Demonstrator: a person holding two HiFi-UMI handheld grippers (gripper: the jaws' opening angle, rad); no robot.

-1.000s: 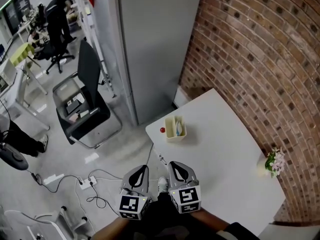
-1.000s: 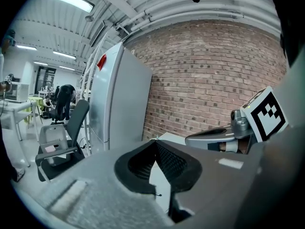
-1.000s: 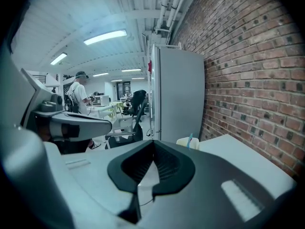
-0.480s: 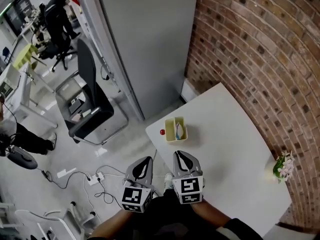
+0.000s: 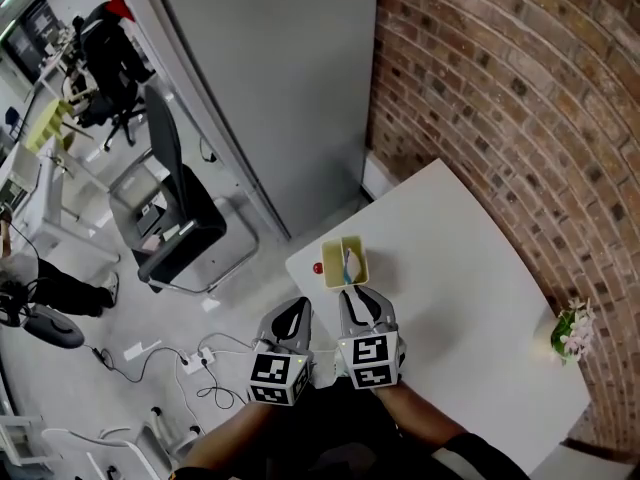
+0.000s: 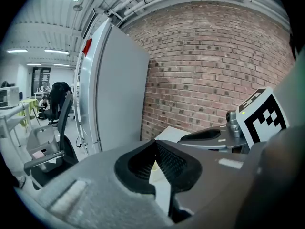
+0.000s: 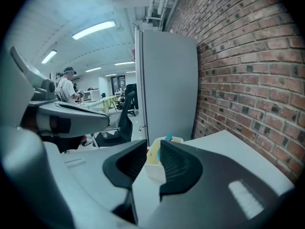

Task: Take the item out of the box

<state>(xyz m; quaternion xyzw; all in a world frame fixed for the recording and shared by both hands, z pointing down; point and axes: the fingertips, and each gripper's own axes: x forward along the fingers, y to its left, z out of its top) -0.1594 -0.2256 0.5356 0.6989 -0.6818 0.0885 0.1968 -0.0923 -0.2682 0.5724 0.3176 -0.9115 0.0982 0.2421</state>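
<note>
A small pale yellow box (image 5: 345,263) stands near the left corner of the white table (image 5: 470,318), with a white and blue item (image 5: 349,261) upright inside it. A small red ball (image 5: 318,267) lies on the table just left of the box. My right gripper (image 5: 360,294) hovers just short of the box, and its jaws are opening with nothing between them. In the right gripper view the box (image 7: 155,165) shows in the gap of the right gripper (image 7: 153,148). My left gripper (image 5: 299,310) hangs beside it off the table's edge, tips together and empty.
A brick wall (image 5: 500,88) runs along the table's far side. A small pot of flowers (image 5: 570,331) stands at the table's right edge. Left of the table are a grey partition (image 5: 270,88), a black office chair (image 5: 175,208) and floor cables (image 5: 190,358).
Both grippers have moved forward, and the right one now reaches the box's near side. The right jaws have parted from shut.
</note>
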